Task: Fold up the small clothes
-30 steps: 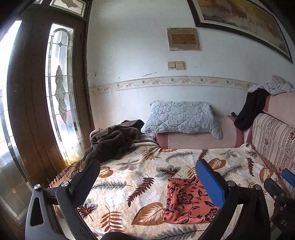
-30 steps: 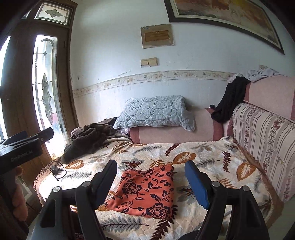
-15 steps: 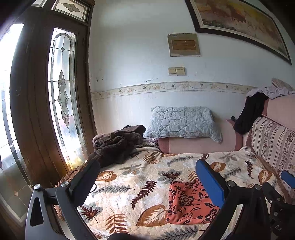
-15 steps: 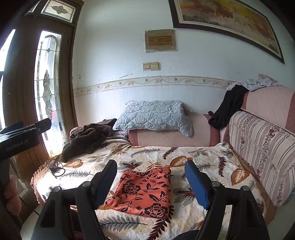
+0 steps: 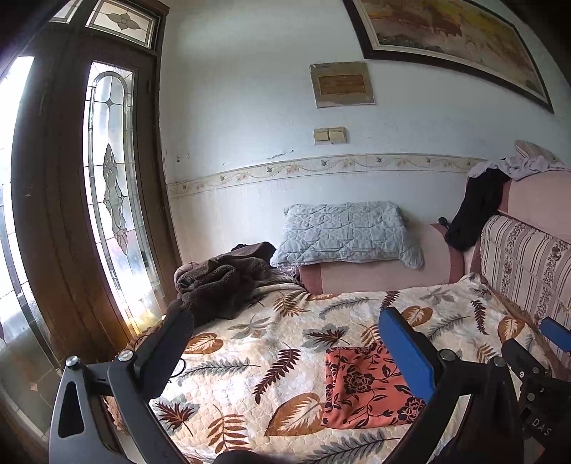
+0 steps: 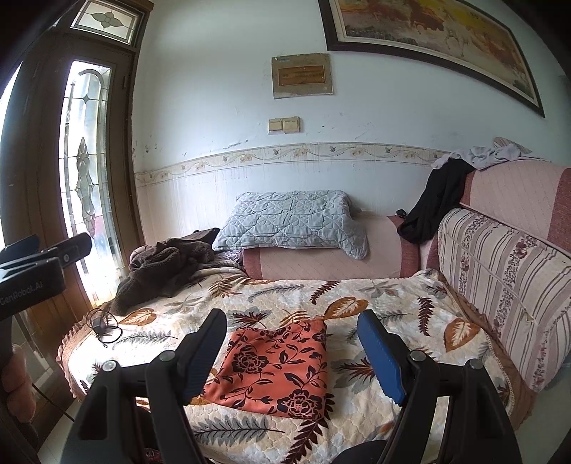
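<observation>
Orange floral cloth (image 6: 276,371) lies folded flat on leaf-print bedcover (image 6: 392,296), near edge, centre. Left hand-held gripper (image 5: 289,351) and right hand-held gripper (image 6: 292,351) both spread wide, empty, raised above the bed. Brown blanket (image 6: 160,267) heaped far left.

Home living room: sofa bed (image 6: 392,296) under leaf-print quilt, pillow (image 6: 289,225), framed painting (image 6: 428,32), stained-glass door (image 5: 110,200), wall switches (image 6: 283,125).

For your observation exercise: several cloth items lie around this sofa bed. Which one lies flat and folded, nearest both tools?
The orange floral garment, a neat rectangle on the leaf-print cover. The brown fleece is crumpled; the black garment hangs.
</observation>
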